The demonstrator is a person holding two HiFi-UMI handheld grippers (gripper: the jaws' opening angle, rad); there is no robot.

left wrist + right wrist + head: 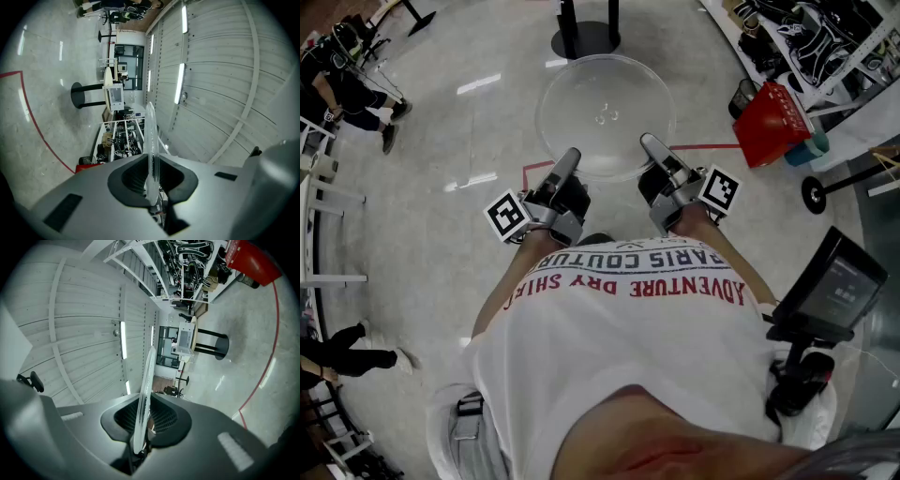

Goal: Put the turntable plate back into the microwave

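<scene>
Far left in the head view, a seated person in dark clothes is over by the edge of the pale shiny floor, well away from everything else.

Next over, the left hand-held gripper has its marker cube sticking out to the side. The left gripper view shows its jaws clamped on the near rim of the turntable plate, with the glass running edge-on between the pads.

The plate is clear, round glass, held out flat in front of the wearer above the floor and pinched from both sides. Past its far edge is a round black stand base, near it in the picture. A red tape line runs on the floor underneath.

The right hand-held gripper is doing the same job: its own view shows the jaws closed on the plate's rim, again edge-on.

Further right, a red bin is tipped beside white shelves full of dark gear. Lower right there's a dark screen on a stand.

Readable text: the wearer's white T-shirt says "ADVENTURE DRY SHIR" in red under "PARIS COUTU" in dark letters, upside down to the camera.
</scene>
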